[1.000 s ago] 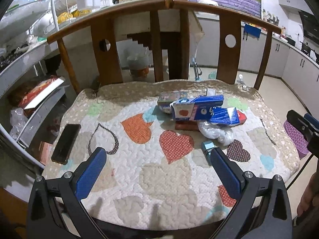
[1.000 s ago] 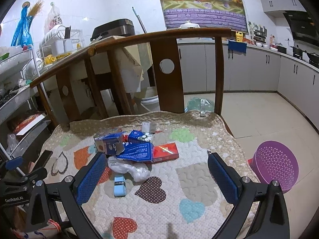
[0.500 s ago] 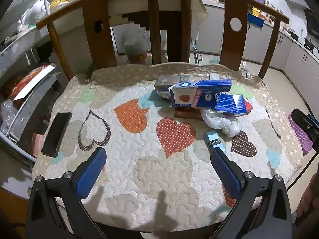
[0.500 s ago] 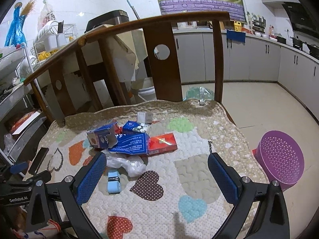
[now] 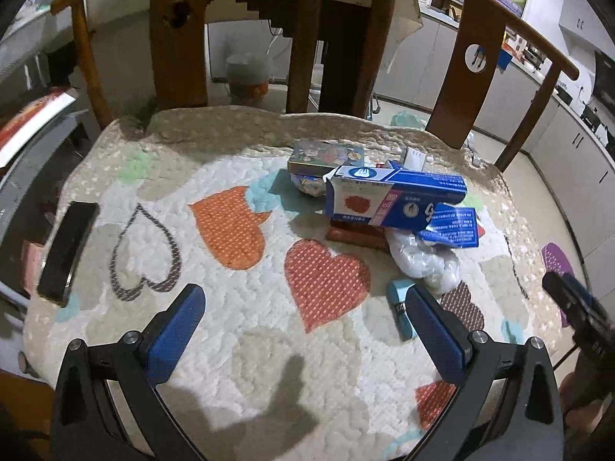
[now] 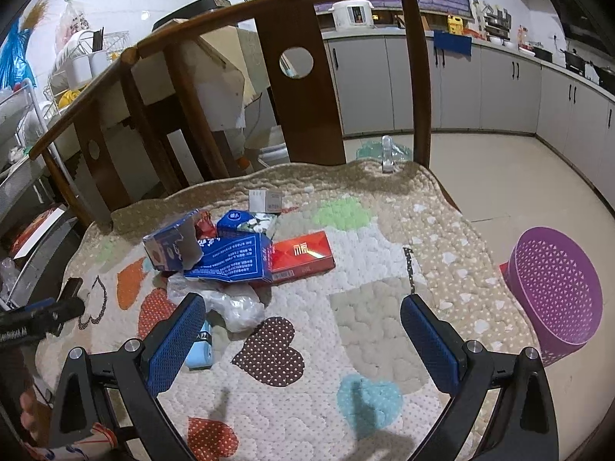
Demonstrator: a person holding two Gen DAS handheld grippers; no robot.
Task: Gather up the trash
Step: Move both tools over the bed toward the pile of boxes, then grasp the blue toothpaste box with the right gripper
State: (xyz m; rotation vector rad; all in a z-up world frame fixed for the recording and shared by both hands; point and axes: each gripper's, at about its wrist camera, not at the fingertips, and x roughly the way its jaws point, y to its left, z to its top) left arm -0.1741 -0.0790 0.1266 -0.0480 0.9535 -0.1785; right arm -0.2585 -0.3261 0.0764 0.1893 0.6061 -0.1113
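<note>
With both my left tongs [image 5: 303, 322] and right tongs [image 6: 301, 326] spread and empty, the trash [image 6: 230, 257] lay uncollected mid-cushion [image 6: 384, 326], toward its back edge, the basket [image 6: 553, 288] waiting on the floor beside its right edge.

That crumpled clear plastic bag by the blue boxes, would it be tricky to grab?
Probably a little. The crumpled plastic bag looks thin and floppy, so it would likely squash flat between the fingers rather than hold shape. It seems very light. Its glossy film may slip, and since it touches the blue box, pulling it might nudge that too.
</note>
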